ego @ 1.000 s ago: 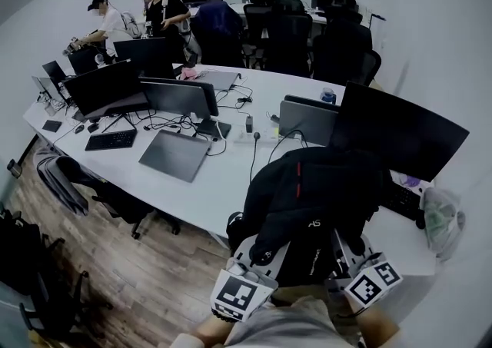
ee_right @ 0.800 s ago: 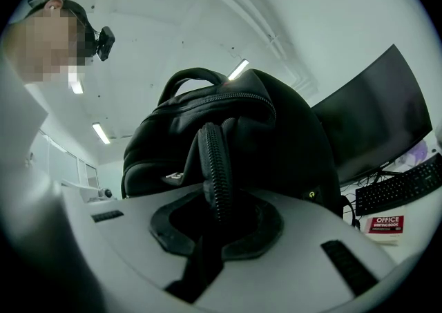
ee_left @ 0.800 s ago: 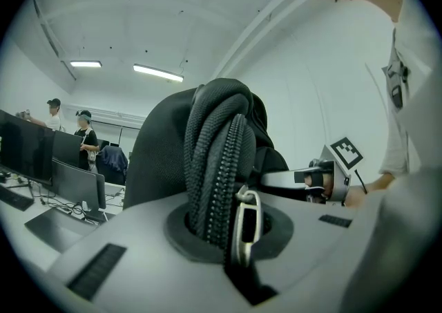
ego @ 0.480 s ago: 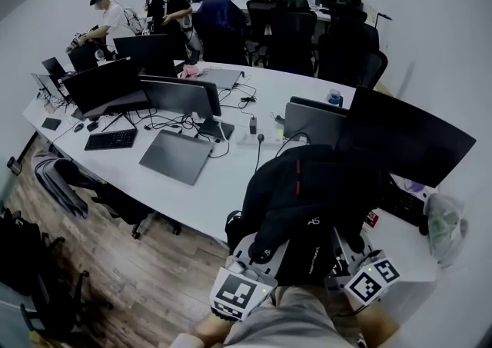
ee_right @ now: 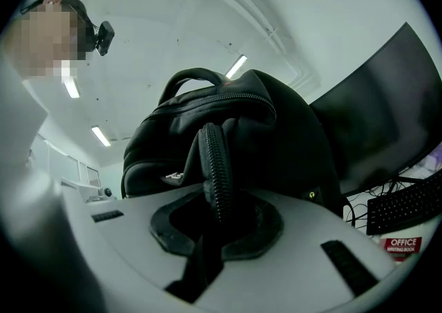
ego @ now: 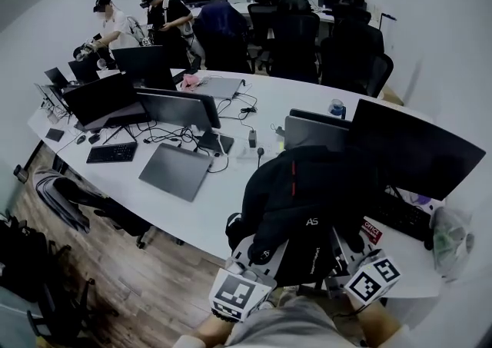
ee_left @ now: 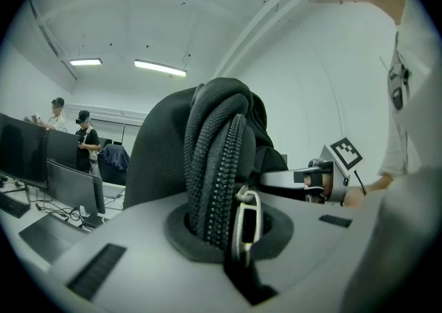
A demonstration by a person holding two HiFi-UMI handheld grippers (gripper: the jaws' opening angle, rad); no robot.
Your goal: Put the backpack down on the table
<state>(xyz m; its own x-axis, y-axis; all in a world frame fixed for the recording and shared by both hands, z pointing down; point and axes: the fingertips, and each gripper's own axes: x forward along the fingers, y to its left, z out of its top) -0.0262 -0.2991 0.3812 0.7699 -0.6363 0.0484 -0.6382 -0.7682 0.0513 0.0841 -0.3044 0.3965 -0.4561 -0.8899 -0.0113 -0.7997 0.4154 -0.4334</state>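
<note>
In the head view the backpack (ego: pixel 307 193) is over the counter's (ego: pixel 192 212) near edge, with bare counter left of it. Left gripper view: the left claw (ee_left: pixel 224 225) pinches its zippered seam. Right gripper view: the right claw (ee_right: pixel 215 211) pinches another zipper fold.

White walls (ego: pixel 442 24); wood floor (ego: pixel 154 277); black office chairs (ego: pixel 296 43); ceiling striplights (ee_left: pixel 160 68).

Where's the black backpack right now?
In the head view the backpack is low and centre, gripped by the left claw and right claw, at the near edge of the table, just left of the big monitor.
</note>
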